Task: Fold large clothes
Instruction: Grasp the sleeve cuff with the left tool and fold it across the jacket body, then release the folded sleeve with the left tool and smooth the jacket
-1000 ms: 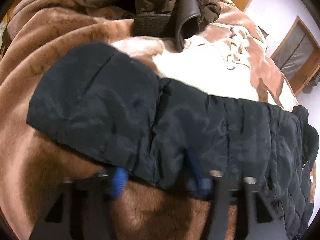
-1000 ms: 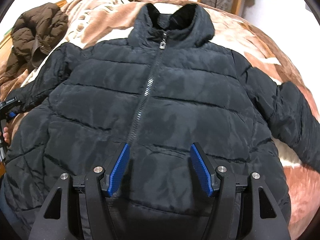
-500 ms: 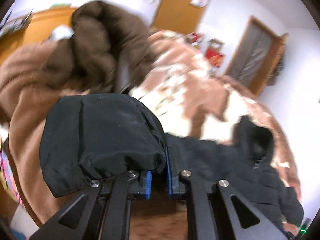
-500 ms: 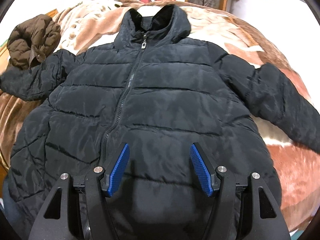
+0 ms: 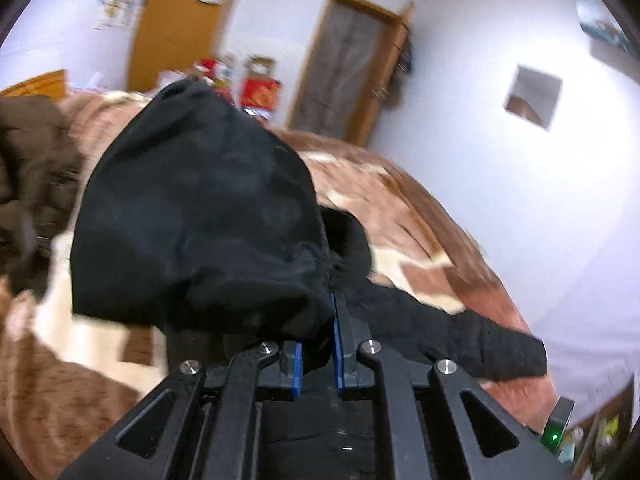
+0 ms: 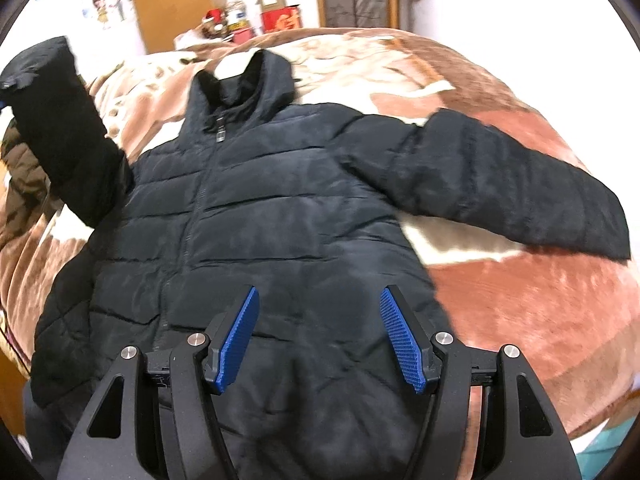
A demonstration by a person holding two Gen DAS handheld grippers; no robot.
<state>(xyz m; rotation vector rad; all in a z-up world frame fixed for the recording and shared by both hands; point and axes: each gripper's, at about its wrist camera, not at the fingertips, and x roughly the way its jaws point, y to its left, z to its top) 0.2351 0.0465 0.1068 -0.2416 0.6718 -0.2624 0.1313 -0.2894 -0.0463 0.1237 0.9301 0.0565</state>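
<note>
While L jaws pinch its cuff (image 5: 192,216), puffy quilted jacket (image 6: 260,220) prob. lies flat.

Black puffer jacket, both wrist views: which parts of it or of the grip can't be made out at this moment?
- Left wrist view: the left gripper pads are buried under the bunched sleeve cuff, so the pinch point is hidden.
- Right wrist view: the black puffer jacket hem is hidden behind the open right gripper.
- Right wrist view: the raised cuff is cut off at the left edge.
</note>
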